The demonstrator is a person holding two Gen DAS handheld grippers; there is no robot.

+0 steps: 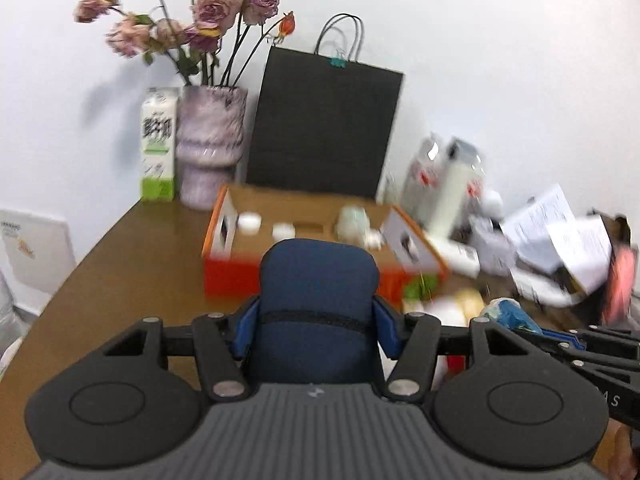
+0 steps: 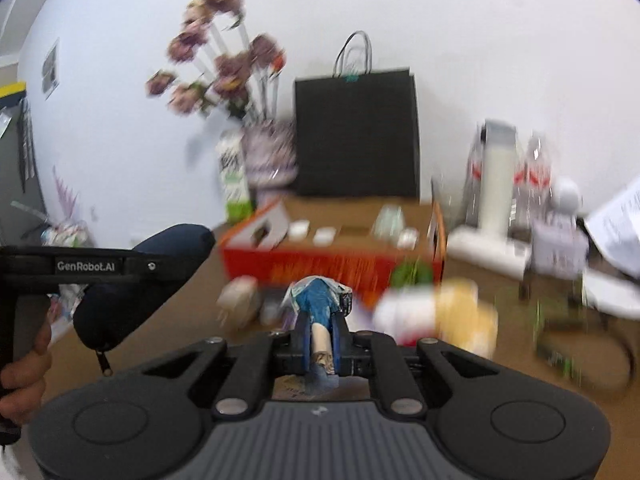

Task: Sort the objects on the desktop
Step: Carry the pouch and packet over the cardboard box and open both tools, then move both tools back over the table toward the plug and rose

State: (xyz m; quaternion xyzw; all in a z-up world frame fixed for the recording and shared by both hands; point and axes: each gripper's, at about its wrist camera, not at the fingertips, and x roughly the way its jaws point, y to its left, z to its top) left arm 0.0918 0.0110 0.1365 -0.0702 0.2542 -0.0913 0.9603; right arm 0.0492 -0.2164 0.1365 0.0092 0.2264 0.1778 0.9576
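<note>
Navy fabric fills the left gripper [image 1: 316, 320]: a zippered pouch [image 1: 316, 296] is clamped between its half-spread blue pads, lifted off the wooden desk [image 1: 132, 256]. The right gripper [image 2: 320, 332] is pinched nearly shut on a thin blue-wrapped item [image 2: 318, 308], possibly a packet; blur hides what it is. Beyond them lie a yellow-and-white bundle [image 2: 436, 312] and loose papers [image 1: 560, 232], so most of the sorting looks undone. Farther back, the open orange box [image 1: 224, 268] holds small white cups [image 1: 249, 223] and a pale jar [image 1: 353, 221] in its cardboard insert. A black paper bag [image 1: 324, 120] stands behind.
</note>
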